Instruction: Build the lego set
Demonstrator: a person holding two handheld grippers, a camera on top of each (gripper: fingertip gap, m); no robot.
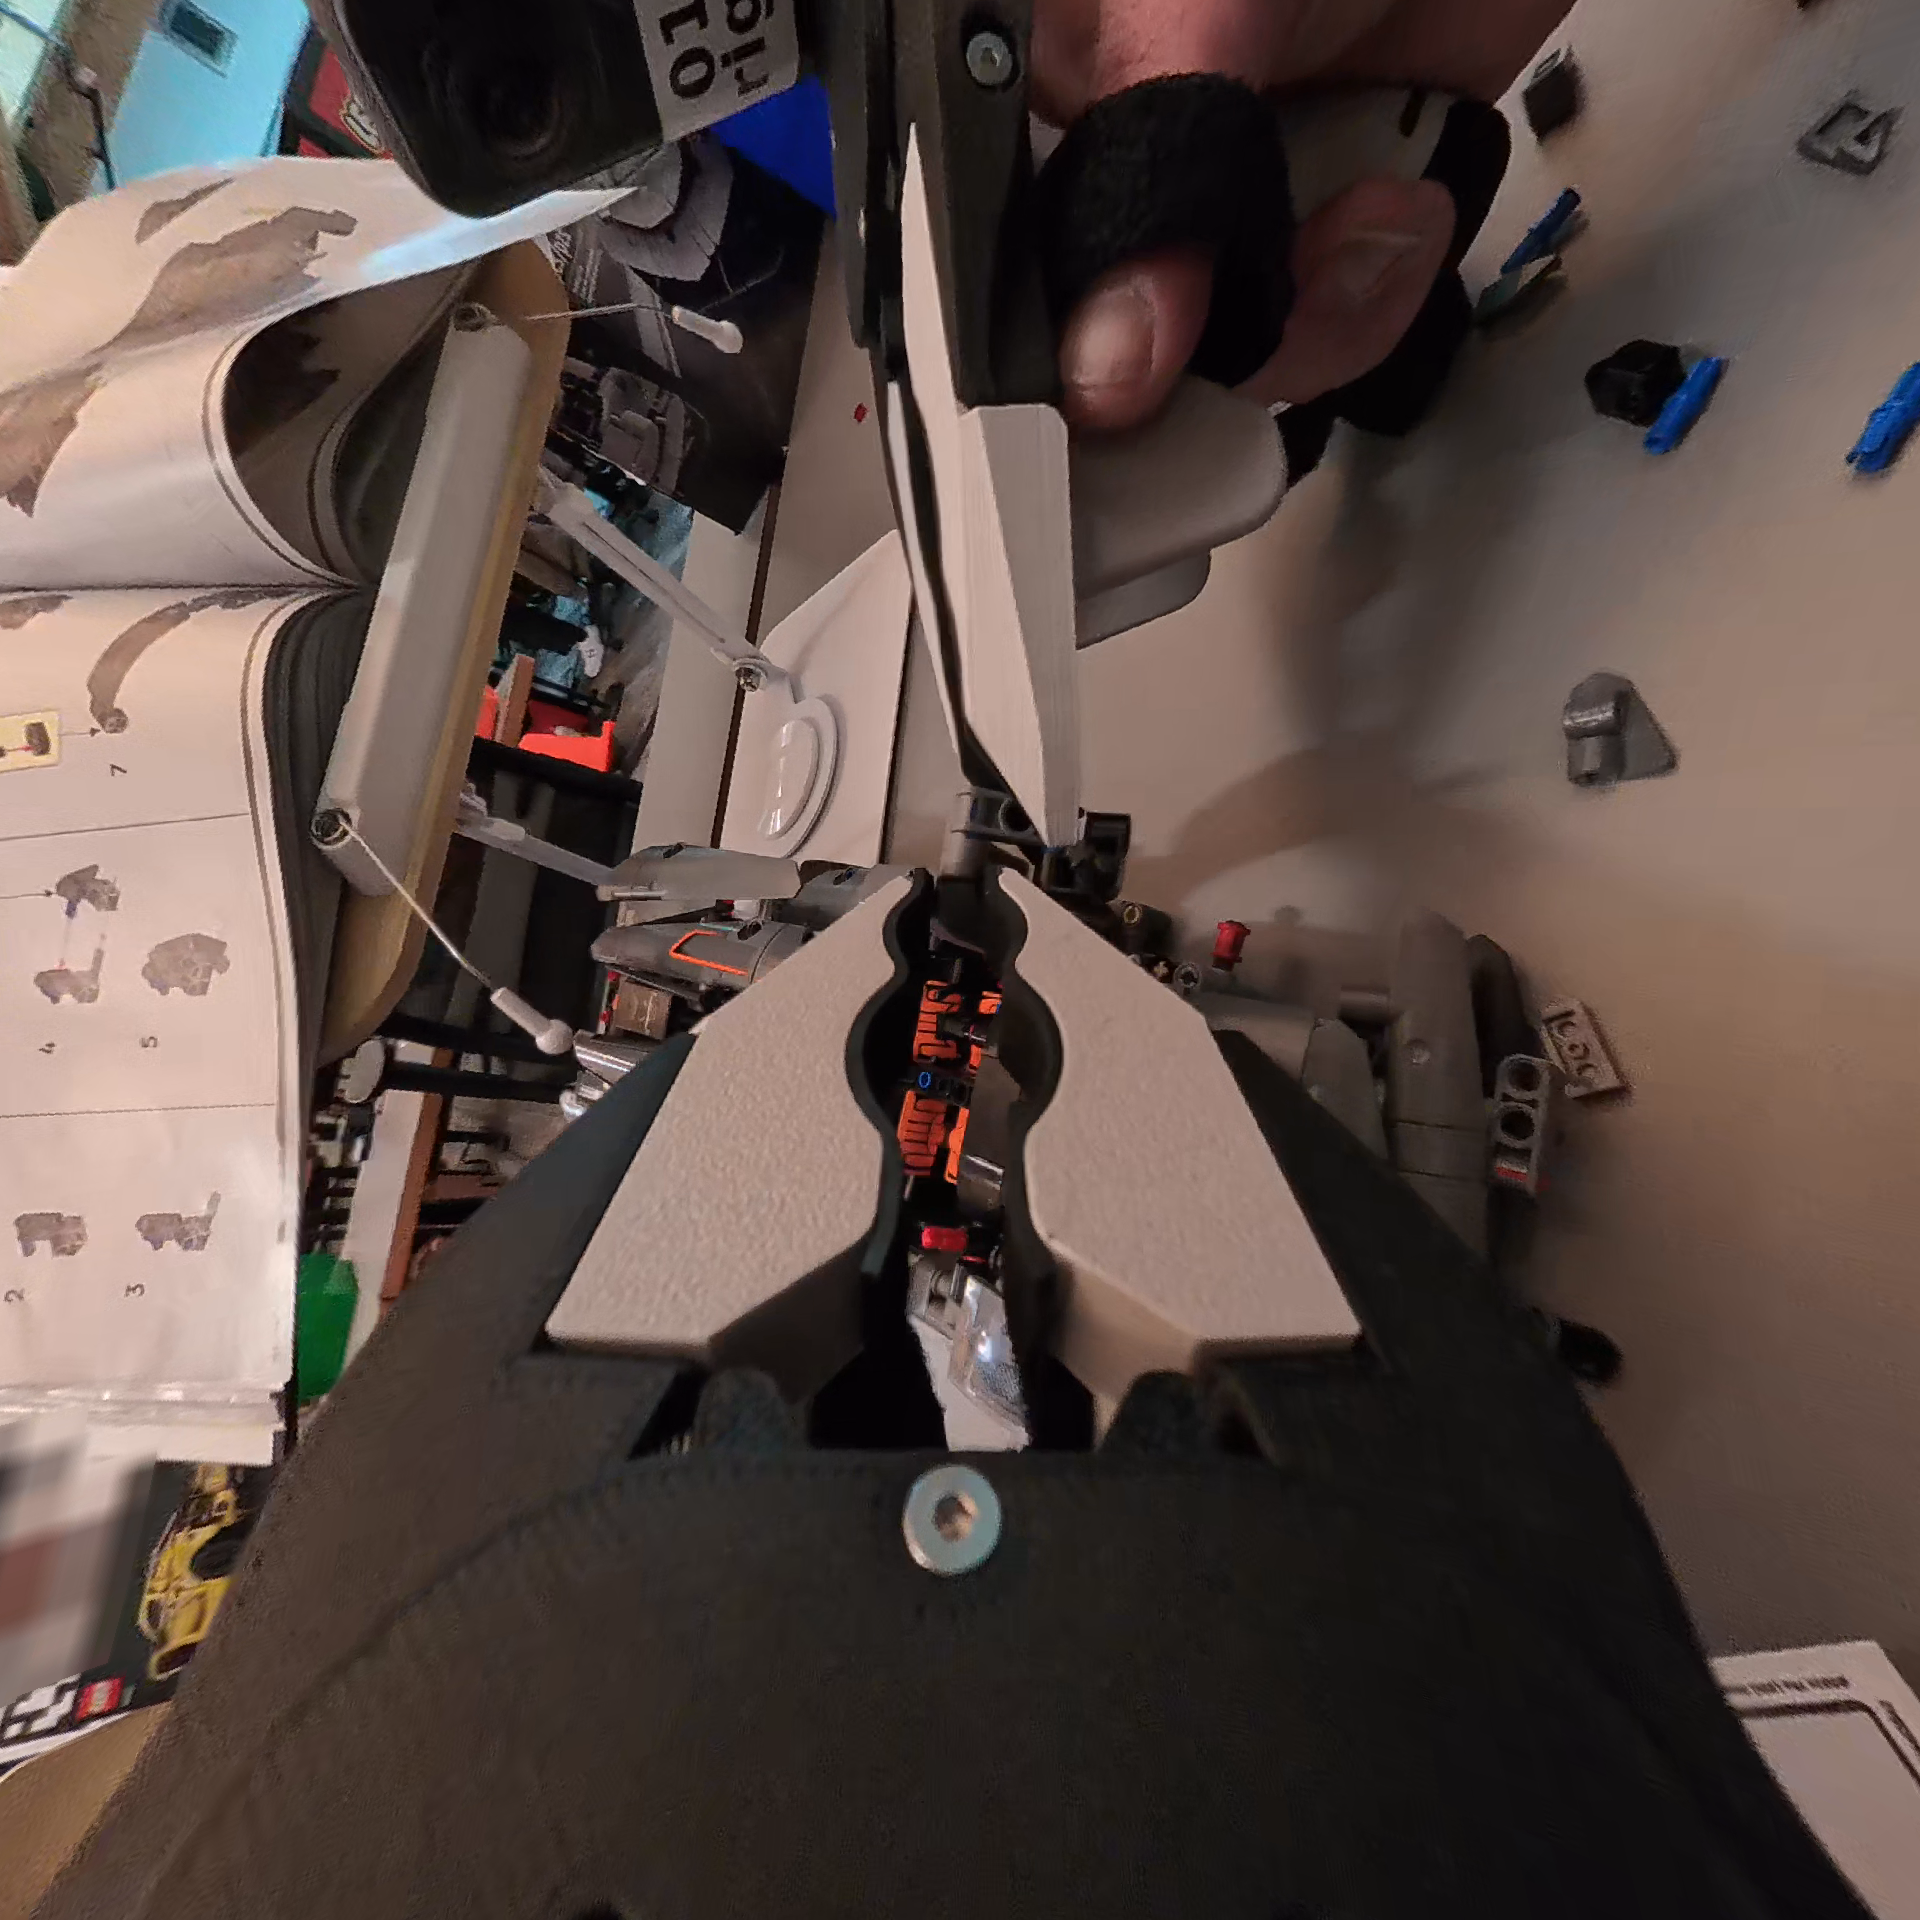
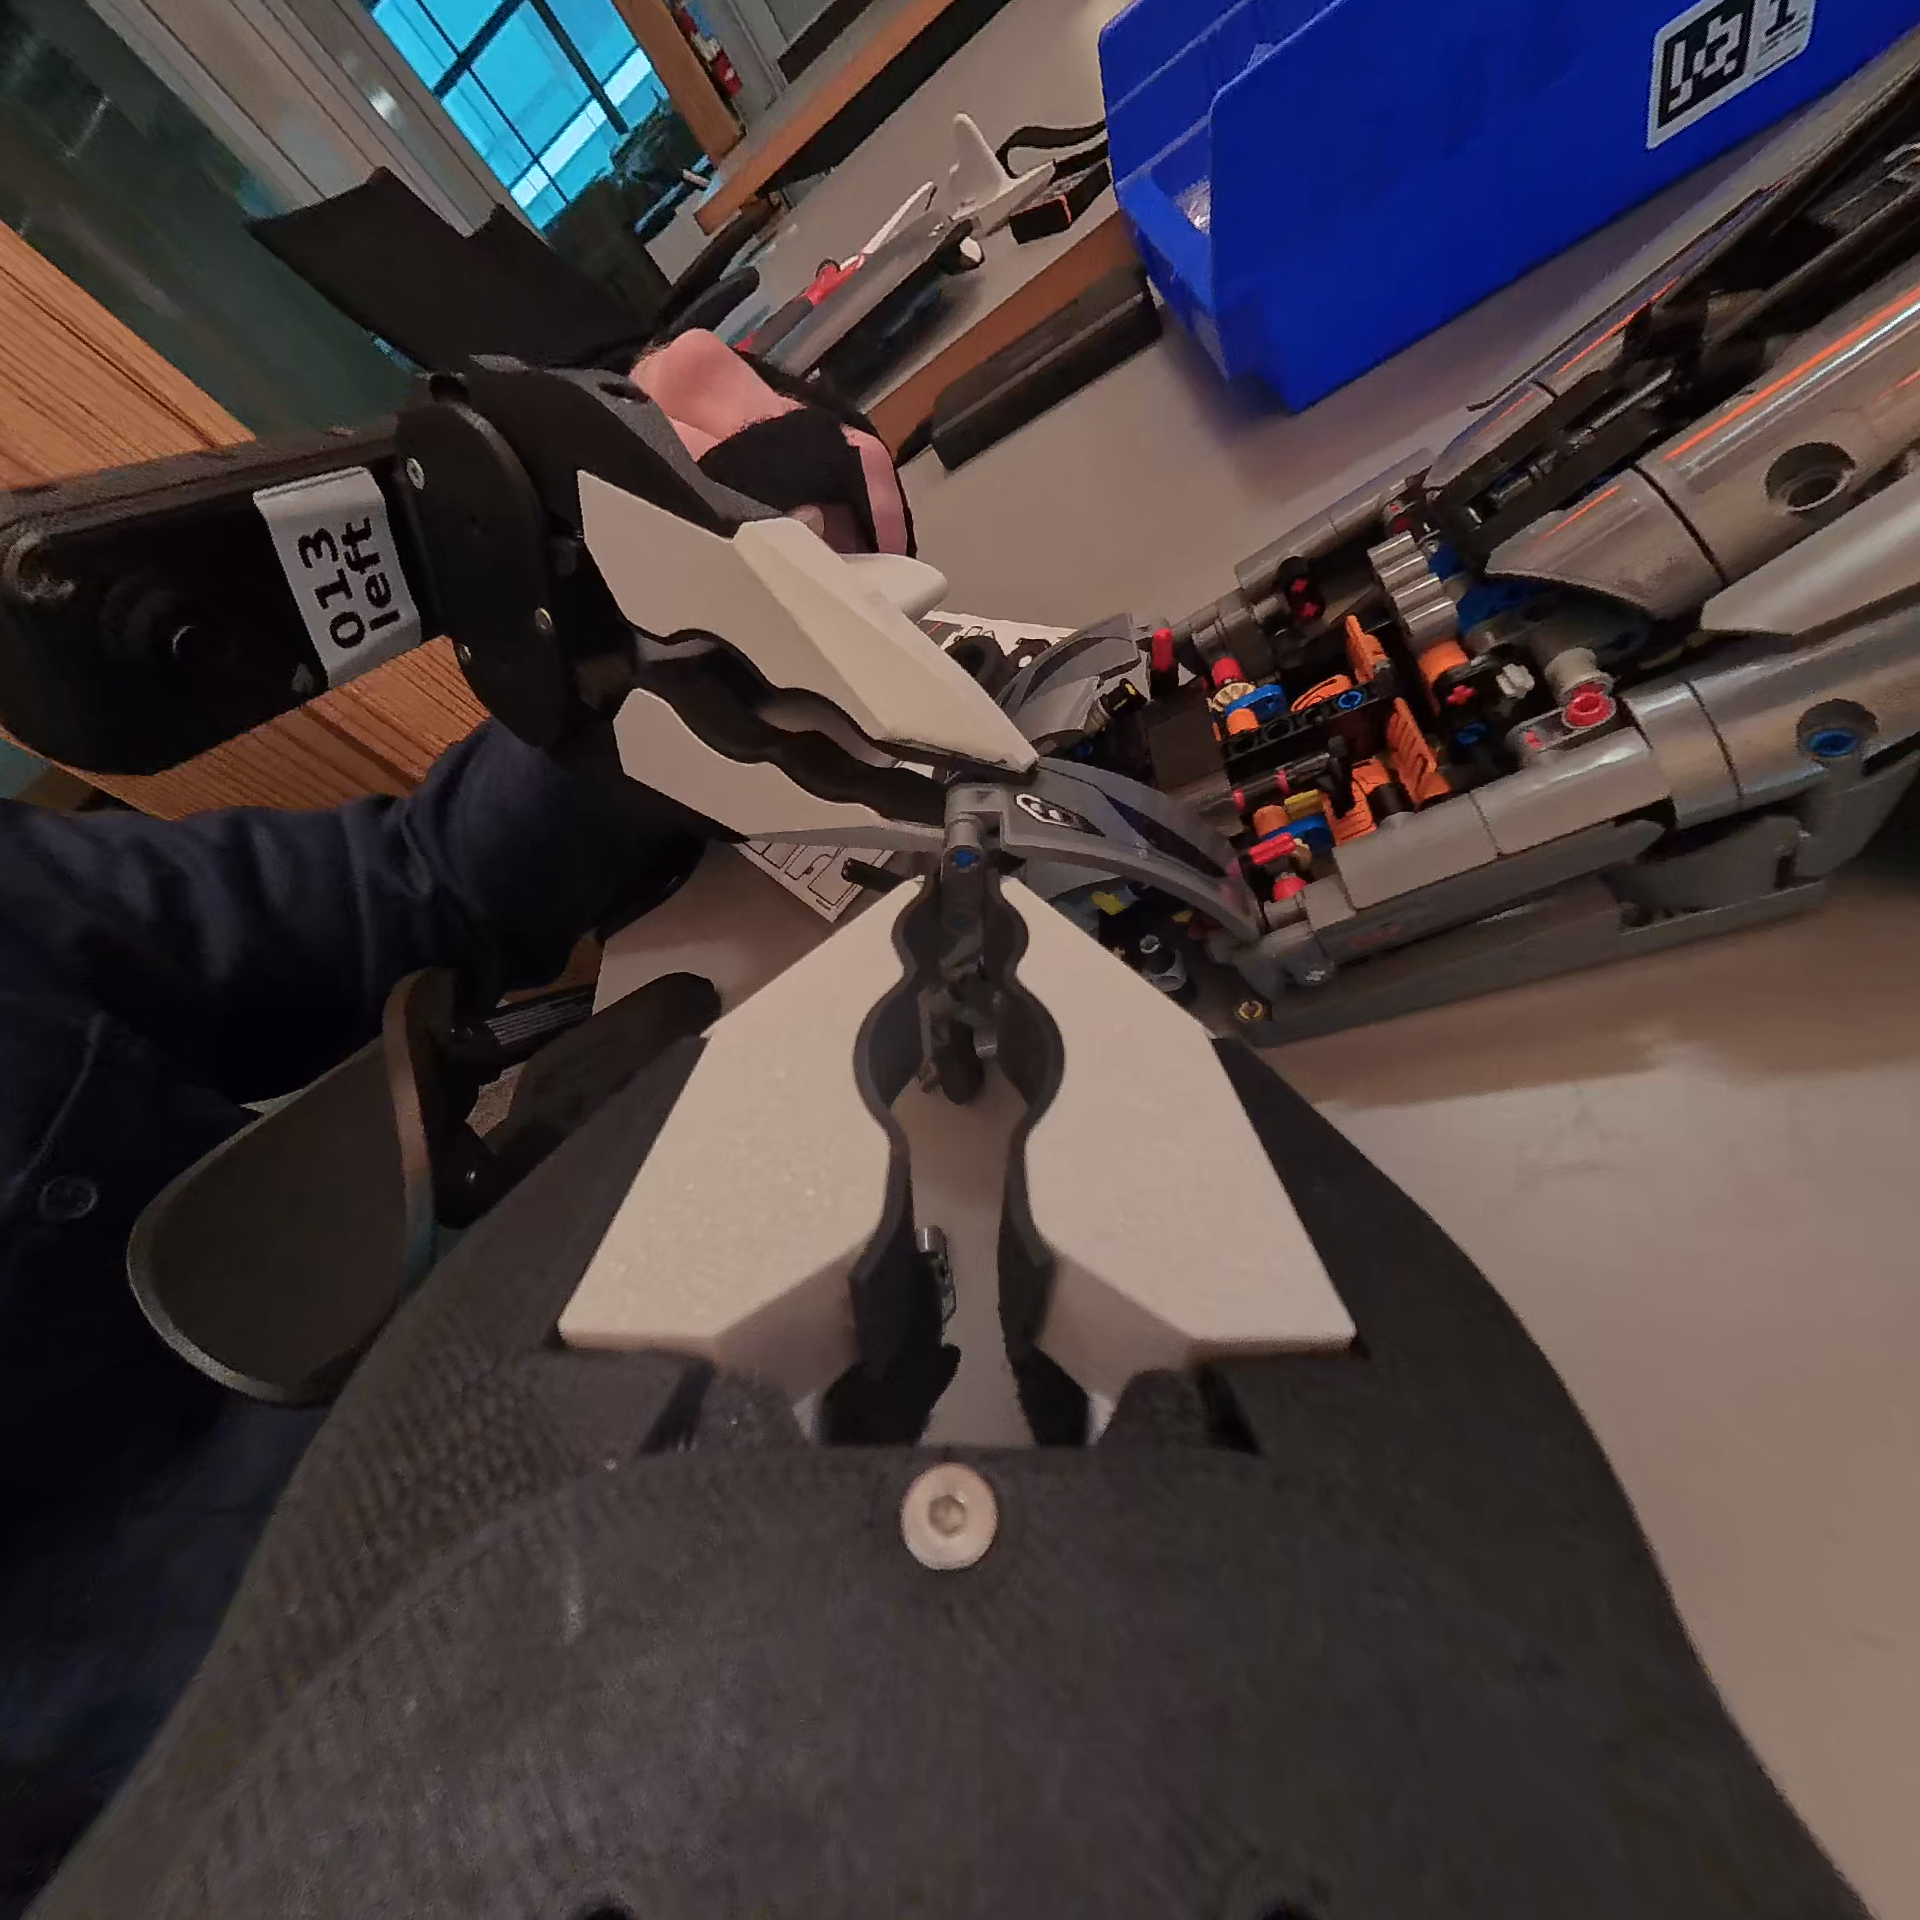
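Left wrist view: left gripper [image 1: 961, 894] jaws nearly closed, clamped on small grey lego piece [image 1: 982, 831] above lego car [image 1: 1434, 1049] on table [image 1: 1558, 1351]; right gripper [image 1: 1013, 821] descends steeply.

Right wrist view: right gripper [image 2: 961, 894] jaws clamp same piece's stem; left gripper [image 2: 977, 774] reaches in from left.
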